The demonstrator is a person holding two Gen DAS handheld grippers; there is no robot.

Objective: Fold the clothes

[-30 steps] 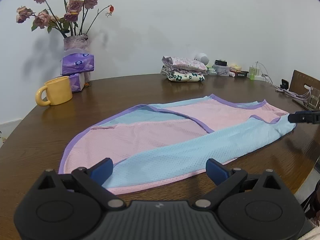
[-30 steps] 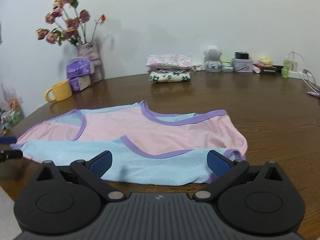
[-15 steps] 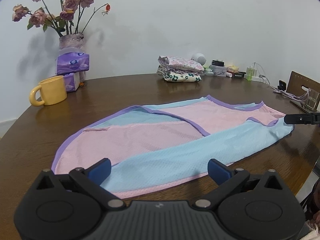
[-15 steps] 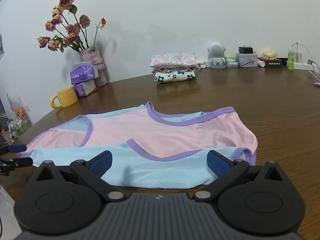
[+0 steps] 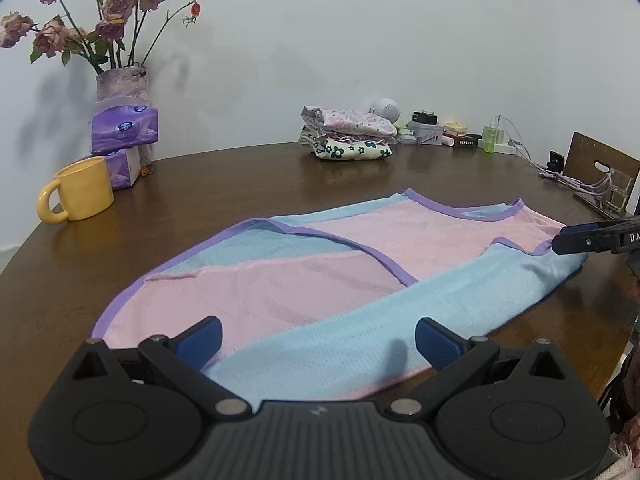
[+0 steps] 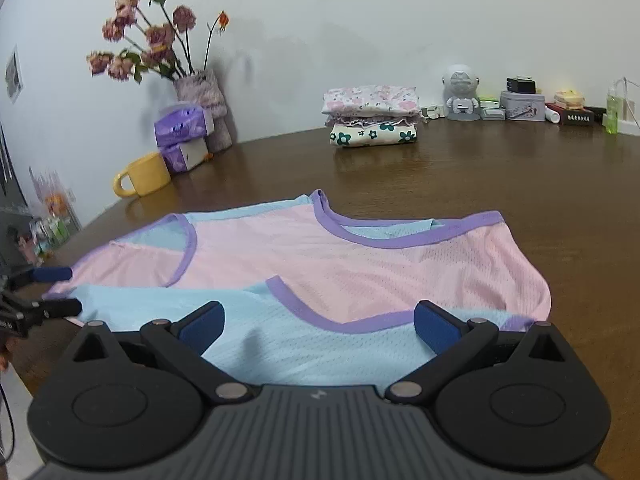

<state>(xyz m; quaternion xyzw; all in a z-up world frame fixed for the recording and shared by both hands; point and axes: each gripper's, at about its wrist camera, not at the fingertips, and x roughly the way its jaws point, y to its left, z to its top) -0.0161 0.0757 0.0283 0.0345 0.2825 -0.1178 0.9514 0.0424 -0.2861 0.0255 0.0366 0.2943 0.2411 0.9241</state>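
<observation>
garment [image 5: 352, 280] lies flat on the tabletop [image 5: 240, 184], long axis running left to right, one end before each spread, empty hand-held gripper: left [image 5: 318, 338], right [image 6: 318, 322].

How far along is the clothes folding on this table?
Done: a stack of folded floral garments sits at the far side of the brown wooden table. In hand: a pink and blue mesh top with purple trim lies flat, one blue side apparently folded over; the left gripper and right gripper have open jaws at its near edge, gripping nothing. Left: the remaining folds, then stacking.
</observation>
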